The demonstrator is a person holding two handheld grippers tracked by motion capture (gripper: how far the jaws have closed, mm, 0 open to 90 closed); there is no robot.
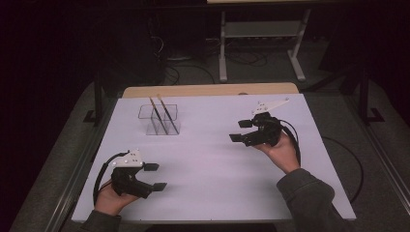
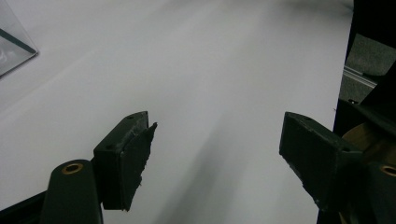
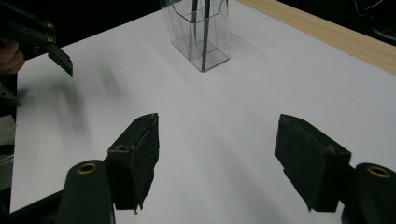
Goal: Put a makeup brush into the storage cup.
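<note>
Two hand-held tools hover over a white worktop (image 1: 212,159) with nothing in their grasp: the left tool (image 1: 155,176) sits low at the near left corner, its jaws spread wide and empty, while the right tool (image 1: 241,131) hangs farther out on the right side, its jaws likewise parted around bare surface. The things nearest the work are two thin dark sticks (image 1: 162,113), possibly chopsticks, standing tilted in a clear plastic holder (image 1: 159,120) toward the far left of the worktop, well apart from both tools. The right gripper view looks straight toward that clear holder (image 3: 201,35), with the sticks (image 3: 205,28) rising inside it and the left tool (image 3: 58,58) visible at the far left edge. The left gripper view catches a corner of the holder (image 2: 14,44) at its upper left. Judging from this layout, the step in hand appears to be an approach to the holder; doing it well would call for bringing one tool in from above along the lean of a stick, jaws kept open until they straddle a single stick near its top, then closing gently so the light, see-through holder is not tipped or dragged. The other tool could steady the holder's wall if it starts to slide.
</note>
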